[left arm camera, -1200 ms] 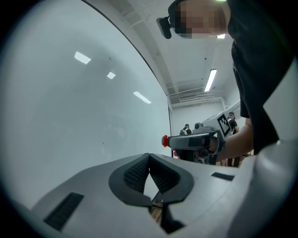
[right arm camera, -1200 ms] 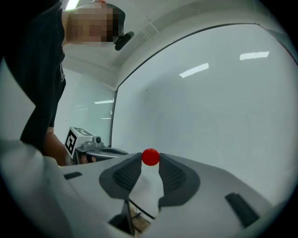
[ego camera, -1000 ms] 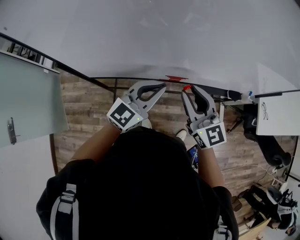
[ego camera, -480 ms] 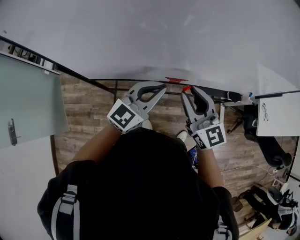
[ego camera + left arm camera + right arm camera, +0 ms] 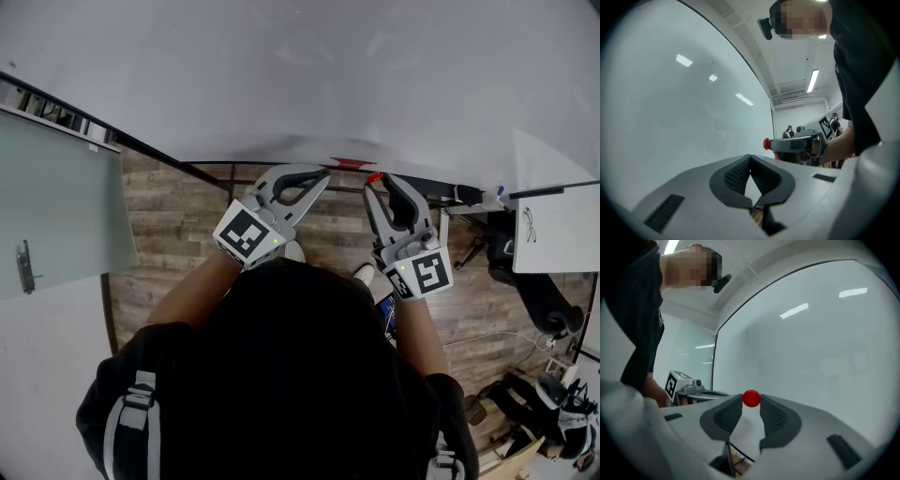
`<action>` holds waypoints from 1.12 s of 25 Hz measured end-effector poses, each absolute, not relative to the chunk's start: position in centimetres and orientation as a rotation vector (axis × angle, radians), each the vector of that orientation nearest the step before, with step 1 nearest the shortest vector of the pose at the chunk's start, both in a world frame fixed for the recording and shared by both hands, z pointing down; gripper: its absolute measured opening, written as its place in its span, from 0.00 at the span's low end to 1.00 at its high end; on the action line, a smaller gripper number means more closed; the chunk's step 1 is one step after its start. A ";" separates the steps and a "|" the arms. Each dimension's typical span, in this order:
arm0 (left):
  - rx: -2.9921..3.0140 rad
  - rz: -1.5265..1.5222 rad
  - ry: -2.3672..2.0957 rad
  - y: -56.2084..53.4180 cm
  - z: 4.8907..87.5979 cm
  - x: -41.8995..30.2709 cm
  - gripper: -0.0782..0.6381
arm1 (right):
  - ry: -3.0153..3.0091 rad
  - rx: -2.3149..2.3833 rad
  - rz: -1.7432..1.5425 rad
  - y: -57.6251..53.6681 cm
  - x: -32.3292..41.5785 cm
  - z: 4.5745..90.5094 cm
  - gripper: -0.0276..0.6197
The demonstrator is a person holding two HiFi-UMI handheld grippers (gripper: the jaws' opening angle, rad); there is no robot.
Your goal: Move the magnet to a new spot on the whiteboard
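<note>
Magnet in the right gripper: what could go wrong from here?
The small red magnet is pinched only at the very tips of the right gripper, so it could slip out and fall to the wooden floor. It sits low by the bottom edge of the whiteboard and might snap on before a spot is chosen. The left gripper, shut and empty, hangs close and could bump it.
</note>
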State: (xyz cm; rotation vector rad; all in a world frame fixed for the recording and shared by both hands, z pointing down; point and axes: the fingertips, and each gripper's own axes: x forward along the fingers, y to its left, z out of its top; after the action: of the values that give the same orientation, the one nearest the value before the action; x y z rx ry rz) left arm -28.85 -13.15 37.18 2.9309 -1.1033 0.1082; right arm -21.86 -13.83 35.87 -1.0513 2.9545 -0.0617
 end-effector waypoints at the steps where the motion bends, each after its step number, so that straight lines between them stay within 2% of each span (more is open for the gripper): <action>1: 2.933 0.116 -1.103 -13.1 37.2 -29.0 0.12 | 2.955 -1.054 -0.063 -13.8 -21.9 35.9 0.22; 17: 2.947 0.090 -1.119 -13.9 34.4 -31.2 0.12 | 2.923 -1.132 -0.050 -13.9 -22.9 34.2 0.22; 28: 2.998 0.063 -0.964 -15.1 34.0 -26.4 0.12 | 2.866 -1.308 -0.054 -14.4 -18.1 34.3 0.22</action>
State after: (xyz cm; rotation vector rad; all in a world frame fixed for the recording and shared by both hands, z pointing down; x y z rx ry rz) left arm -26.42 -15.14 33.97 2.9984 -0.9640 0.0632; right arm -18.10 -14.44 34.33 -1.3077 2.8655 -0.0543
